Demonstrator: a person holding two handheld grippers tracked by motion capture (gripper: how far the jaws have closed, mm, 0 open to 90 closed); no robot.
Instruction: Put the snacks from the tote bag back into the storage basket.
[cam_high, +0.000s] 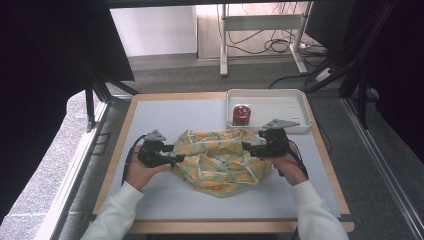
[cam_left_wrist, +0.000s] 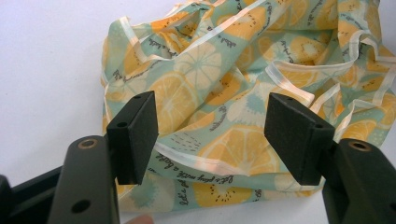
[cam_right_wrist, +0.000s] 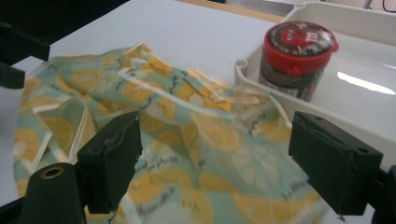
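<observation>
Two hand-held grippers flank the crumpled lemon-print cloth (cam_high: 220, 159), one at each side, and I take that as the set-up for lifting or spreading it by two edges at once. Starting at the left: my left hand-held gripper (cam_high: 176, 159) lies low on the counter (cam_high: 165, 112), pointed at the cloth's left edge. From its own view the jaws stand well apart with a folded hem of the cloth (cam_left_wrist: 219, 140) in the gap between them, and neither pad presses on the fabric, so it has hold of nothing yet. I judge it is lined up there because the pale binding tape along that fold gives a firm ridge to pinch.

In the middle the cloth sits bunched near the counter's centre, its far edge just beside the white tray (cam_high: 300, 102).

On the right, my right hand-held gripper (cam_high: 246, 146) comes at the cloth's upper right corner. Its jaws are wide open too, with the fabric (cam_right_wrist: 196, 154) lying under and between them but not clamped. Beyond it, the red-lidded jar (cam_right_wrist: 294, 58) stands upright inside the tray, apart from the cloth; I'd keep the pull away from that rim.
</observation>
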